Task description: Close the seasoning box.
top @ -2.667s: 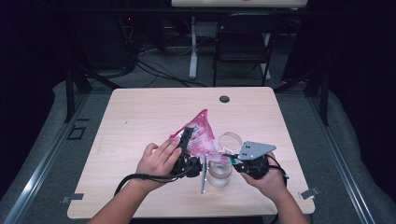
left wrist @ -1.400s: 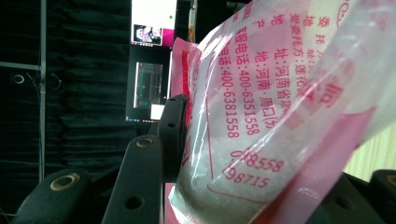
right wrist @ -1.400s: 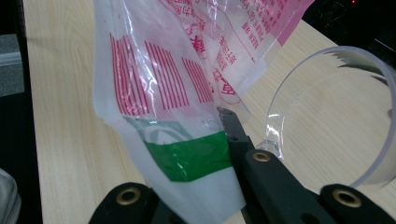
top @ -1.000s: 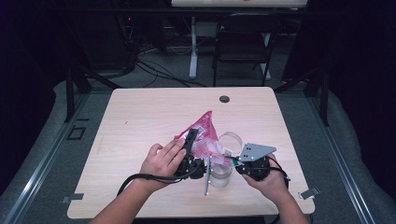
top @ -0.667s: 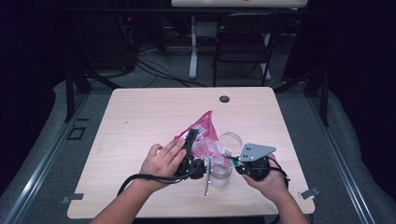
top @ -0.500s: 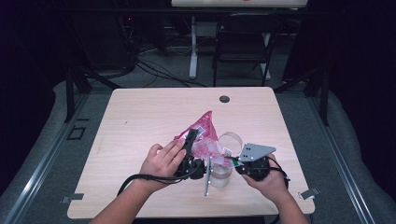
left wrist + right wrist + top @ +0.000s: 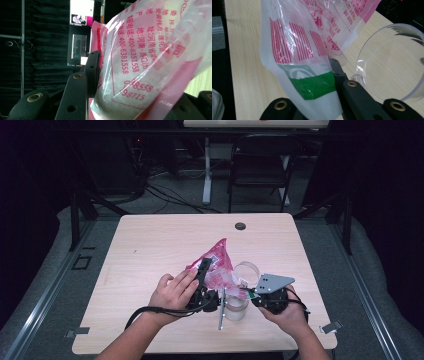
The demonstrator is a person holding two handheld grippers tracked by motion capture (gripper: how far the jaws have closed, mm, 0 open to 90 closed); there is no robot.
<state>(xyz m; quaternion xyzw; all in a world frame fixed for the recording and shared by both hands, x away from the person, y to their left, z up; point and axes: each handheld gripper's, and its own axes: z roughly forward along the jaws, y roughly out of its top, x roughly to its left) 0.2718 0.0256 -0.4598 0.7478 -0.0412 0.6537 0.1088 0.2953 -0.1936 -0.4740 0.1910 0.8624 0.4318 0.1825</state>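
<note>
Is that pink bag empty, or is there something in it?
Not empty: the left gripper view shows white grains filling the pink bag's lower part.

Glossy crinkled plastic bag (image 7: 218,266)

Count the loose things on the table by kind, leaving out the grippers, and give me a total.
Pink printed plastic bag: 1
Clear plastic container: 1
Clear round lid: 1
Total: 3
</note>
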